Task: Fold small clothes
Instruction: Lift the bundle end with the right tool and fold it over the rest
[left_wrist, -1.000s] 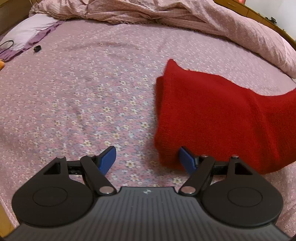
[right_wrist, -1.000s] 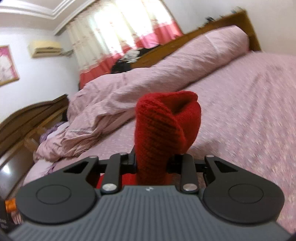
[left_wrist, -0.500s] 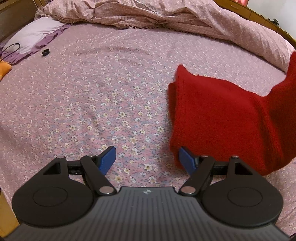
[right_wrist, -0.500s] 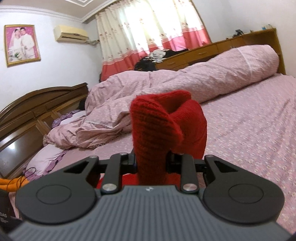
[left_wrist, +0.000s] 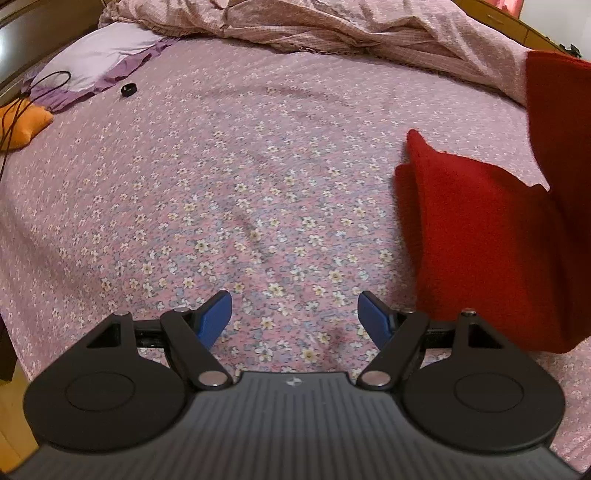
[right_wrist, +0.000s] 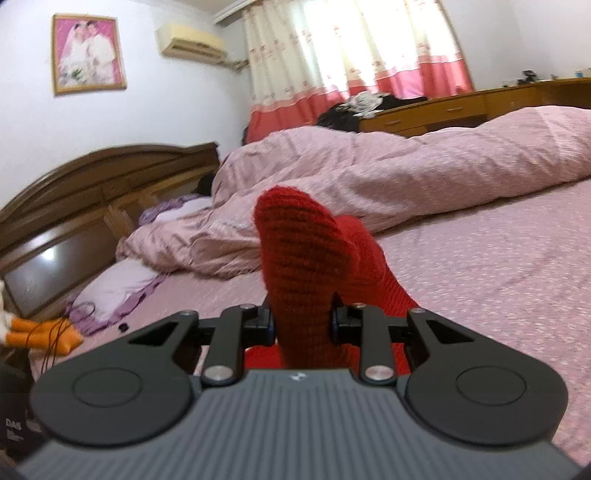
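A red knitted garment (left_wrist: 487, 236) lies on the floral pink bedsheet (left_wrist: 229, 177) at the right of the left wrist view, with one end lifted up along the right edge. My left gripper (left_wrist: 295, 314) is open and empty, low over the sheet just left of the garment. My right gripper (right_wrist: 301, 323) is shut on a bunched fold of the red garment (right_wrist: 299, 266), which stands up between the fingers; the rest trails down behind it.
A rumpled pink duvet (left_wrist: 351, 26) lies across the far side of the bed. A lilac pillow (left_wrist: 96, 55), a black cable, a small black object (left_wrist: 128, 89) and an orange item (left_wrist: 22, 122) sit at the far left. A wooden headboard (right_wrist: 92, 192) stands beyond.
The right gripper has raised its end of the red garment and turned left. The left gripper has drawn away leftward, so the garment sits further right in its view.
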